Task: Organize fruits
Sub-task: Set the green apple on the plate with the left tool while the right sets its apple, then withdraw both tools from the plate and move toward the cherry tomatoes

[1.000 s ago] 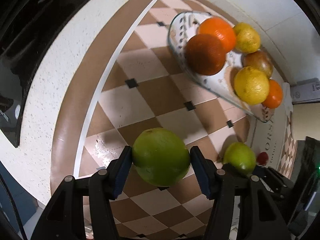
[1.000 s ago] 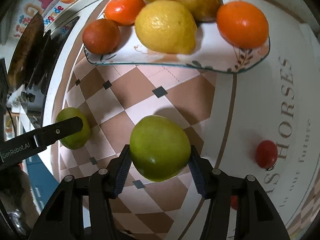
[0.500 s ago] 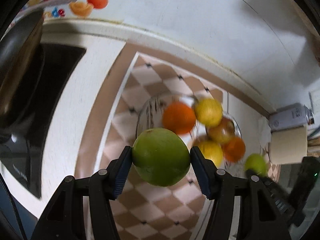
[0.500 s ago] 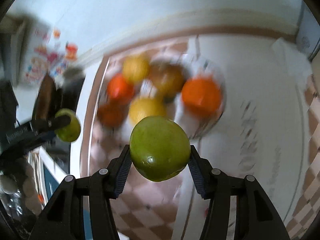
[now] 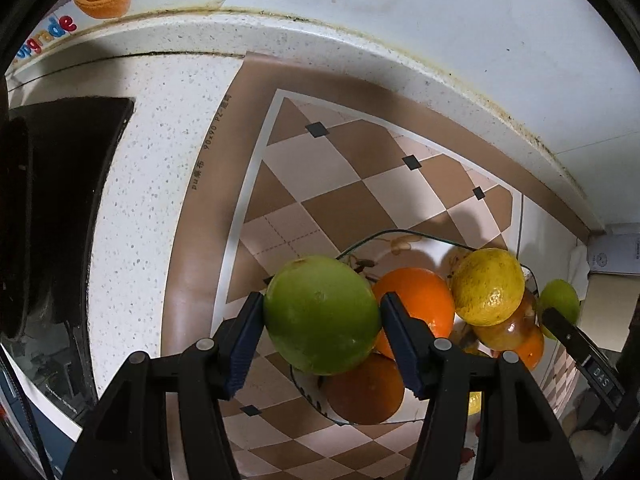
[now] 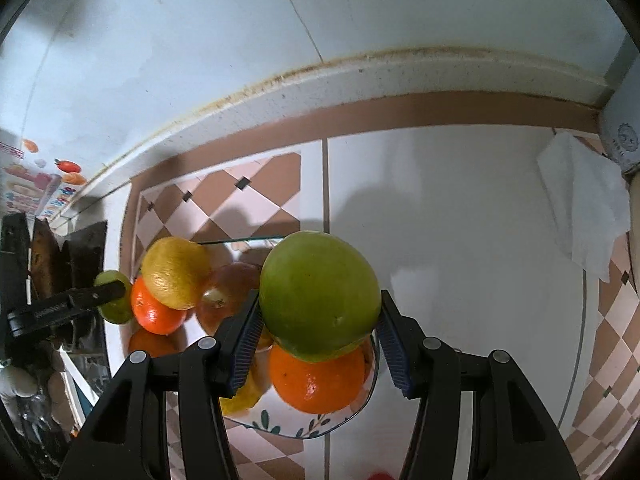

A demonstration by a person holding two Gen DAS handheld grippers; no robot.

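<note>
My left gripper (image 5: pixel 322 336) is shut on a green fruit (image 5: pixel 322 314) and holds it in the air at the left edge of the glass plate (image 5: pixel 308 398). My right gripper (image 6: pixel 318 326) is shut on a second green fruit (image 6: pixel 320 296) and holds it over the plate's right side (image 6: pixel 320 428). The plate carries several oranges and yellow citrus, such as an orange (image 5: pixel 416 308), a yellow one (image 5: pixel 488 286) and a brownish fruit (image 6: pixel 228 296). Each gripper shows in the other's view, the right one (image 5: pixel 560 312) and the left one (image 6: pixel 114 296).
The plate stands on a brown checkered mat (image 5: pixel 352 184) on a speckled white counter (image 5: pixel 160 168) by the wall. A dark stove (image 5: pixel 60 208) is at the left. A white cloth (image 6: pixel 580 208) lies at the right. A small red fruit (image 6: pixel 380 475) lies near the front.
Both grippers have come down from high above the counter and now hold their green fruits close over the plate, one at each side. Both stayed shut on the fruits.
</note>
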